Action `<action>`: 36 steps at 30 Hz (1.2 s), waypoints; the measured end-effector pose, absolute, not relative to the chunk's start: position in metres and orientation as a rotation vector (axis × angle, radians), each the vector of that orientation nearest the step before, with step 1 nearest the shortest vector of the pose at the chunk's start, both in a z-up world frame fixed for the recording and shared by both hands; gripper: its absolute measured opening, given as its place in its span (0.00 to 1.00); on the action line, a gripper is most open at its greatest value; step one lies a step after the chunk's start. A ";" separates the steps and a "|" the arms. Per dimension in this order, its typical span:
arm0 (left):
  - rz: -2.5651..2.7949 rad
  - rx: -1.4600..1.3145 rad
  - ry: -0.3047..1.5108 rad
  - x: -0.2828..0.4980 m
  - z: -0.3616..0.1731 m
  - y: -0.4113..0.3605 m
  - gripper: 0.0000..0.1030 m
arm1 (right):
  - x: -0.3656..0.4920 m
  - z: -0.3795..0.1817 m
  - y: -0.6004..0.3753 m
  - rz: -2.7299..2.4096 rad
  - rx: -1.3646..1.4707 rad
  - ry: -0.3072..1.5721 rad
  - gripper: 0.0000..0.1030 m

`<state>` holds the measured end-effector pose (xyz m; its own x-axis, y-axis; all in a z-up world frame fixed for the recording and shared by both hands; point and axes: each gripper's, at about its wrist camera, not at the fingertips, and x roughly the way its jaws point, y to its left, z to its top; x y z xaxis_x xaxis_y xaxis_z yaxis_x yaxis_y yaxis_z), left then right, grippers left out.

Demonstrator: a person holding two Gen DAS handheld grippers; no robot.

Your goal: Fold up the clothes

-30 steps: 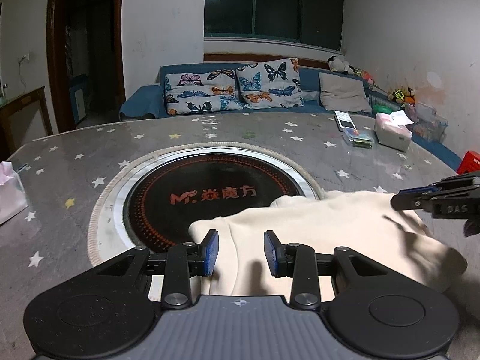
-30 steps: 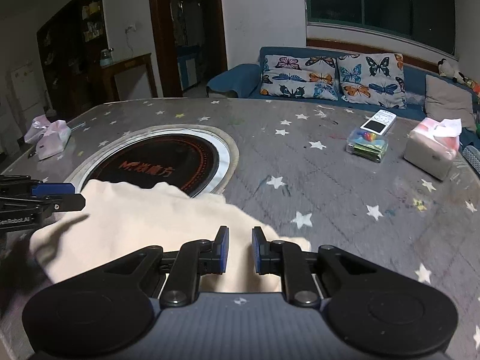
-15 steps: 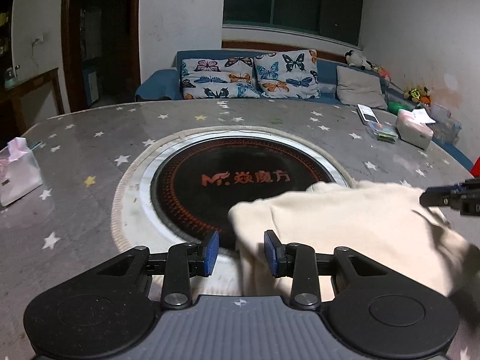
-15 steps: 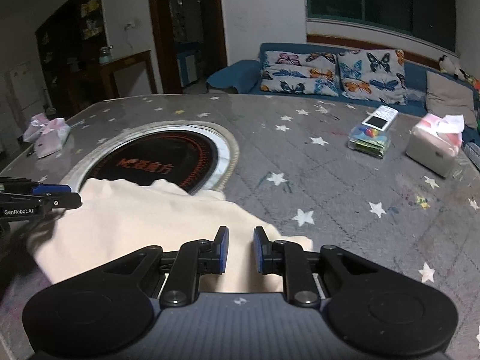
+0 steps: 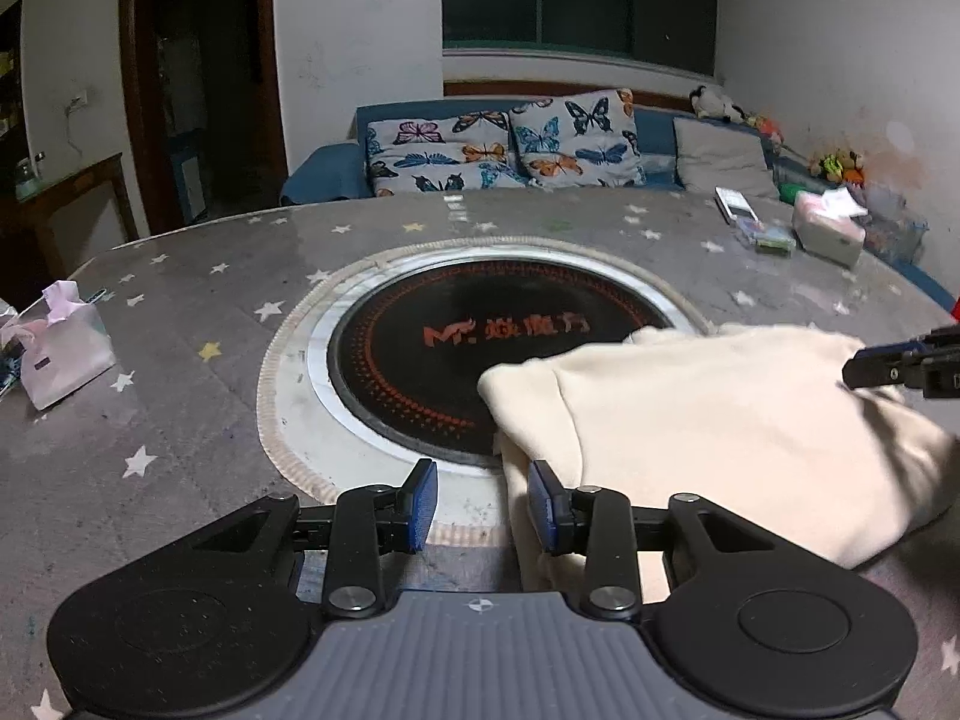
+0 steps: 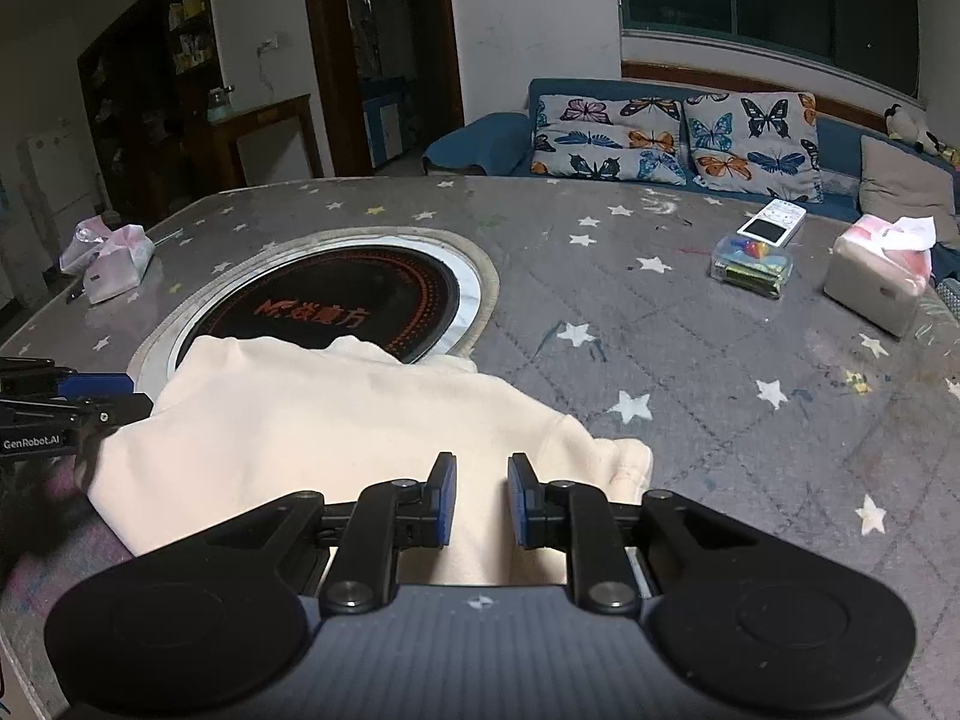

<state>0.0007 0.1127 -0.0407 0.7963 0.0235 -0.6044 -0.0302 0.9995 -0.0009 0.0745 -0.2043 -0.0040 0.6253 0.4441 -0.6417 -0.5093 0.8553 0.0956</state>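
A cream garment [image 5: 708, 420] is seen lying folded on the star-patterned worktop [image 6: 690, 360], with both tools parted and nothing clamped.

The garment is spread at the near edge of the worktop, its far edge overlapping the round black hotplate [image 5: 480, 336] set into the middle. The left tool [image 5: 482, 504] is held at the garment's left edge: its right pad is touching or just over the cloth, while its left pad is over bare worktop, and a clear gap is shown between the 2. The right tool [image 6: 482, 498] is held over the garment's near right corner, its pads apart with cloth visible between them but not pinched. A pink tissue pack [image 5: 57, 348] is seen at the left, and a white tissue box [image 6: 879, 276] and a clear box of coloured items [image 6: 753, 267] at the far right.
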 end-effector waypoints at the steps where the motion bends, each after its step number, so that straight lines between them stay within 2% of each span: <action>1: 0.027 -0.020 0.643 0.001 -0.039 0.113 0.35 | 0.074 -0.003 -0.205 0.549 -0.098 0.704 0.18; 4: 0.026 -0.019 0.643 0.005 -0.039 0.110 0.35 | 0.074 -0.001 -0.203 0.550 -0.099 0.696 0.24; 21: 0.013 0.019 0.614 0.045 -0.034 0.093 0.35 | 0.098 -0.005 -0.197 0.534 -0.097 0.697 0.23; 26: 0.025 0.025 0.649 0.062 -0.046 0.093 0.37 | 0.112 -0.017 -0.195 0.519 -0.088 0.728 0.20; 36: 0.043 -0.003 0.678 0.064 -0.047 0.099 0.35 | 0.089 0.004 -0.191 0.556 -0.127 0.684 0.22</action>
